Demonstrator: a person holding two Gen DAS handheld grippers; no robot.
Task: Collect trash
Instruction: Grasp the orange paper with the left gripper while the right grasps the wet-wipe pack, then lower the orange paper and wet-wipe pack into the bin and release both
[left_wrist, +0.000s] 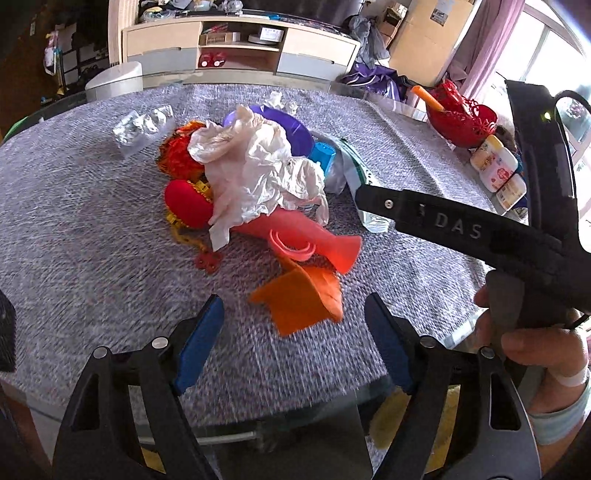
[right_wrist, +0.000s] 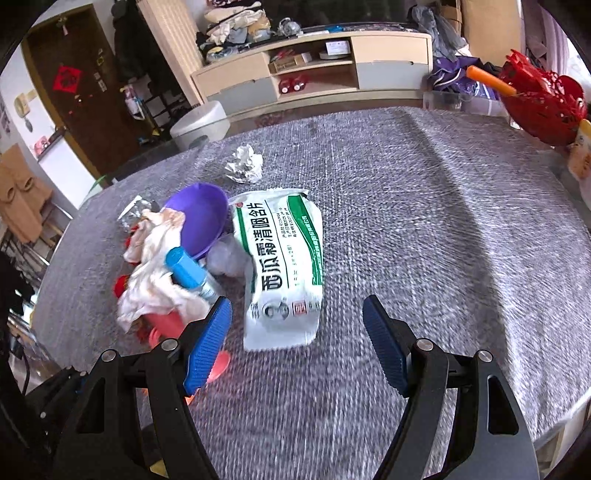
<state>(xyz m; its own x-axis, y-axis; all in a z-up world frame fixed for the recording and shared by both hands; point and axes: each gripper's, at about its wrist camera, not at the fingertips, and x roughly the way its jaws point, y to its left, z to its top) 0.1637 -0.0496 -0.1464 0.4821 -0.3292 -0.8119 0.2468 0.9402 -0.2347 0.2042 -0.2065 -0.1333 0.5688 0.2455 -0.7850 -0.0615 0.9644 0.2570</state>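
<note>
A pile of trash lies on the grey table cloth (left_wrist: 92, 236): a crumpled white plastic bag (left_wrist: 258, 166), an orange scrap (left_wrist: 299, 299), a pink plastic piece (left_wrist: 314, 236), a purple bowl (right_wrist: 199, 218), a blue tube (right_wrist: 188, 271) and a white-green medicine packet (right_wrist: 282, 266). A crumpled paper ball (right_wrist: 245, 164) lies farther back. My left gripper (left_wrist: 293, 328) is open, just in front of the orange scrap. My right gripper (right_wrist: 297, 332) is open, close in front of the medicine packet; its body shows in the left wrist view (left_wrist: 480, 229).
A clear blister pack (left_wrist: 144, 127) lies at the pile's far left. A red basket (left_wrist: 461, 118) and small bottles (left_wrist: 498, 170) stand at the table's right edge. A white bin (right_wrist: 201, 125) and a low cabinet (right_wrist: 314, 66) stand beyond the table.
</note>
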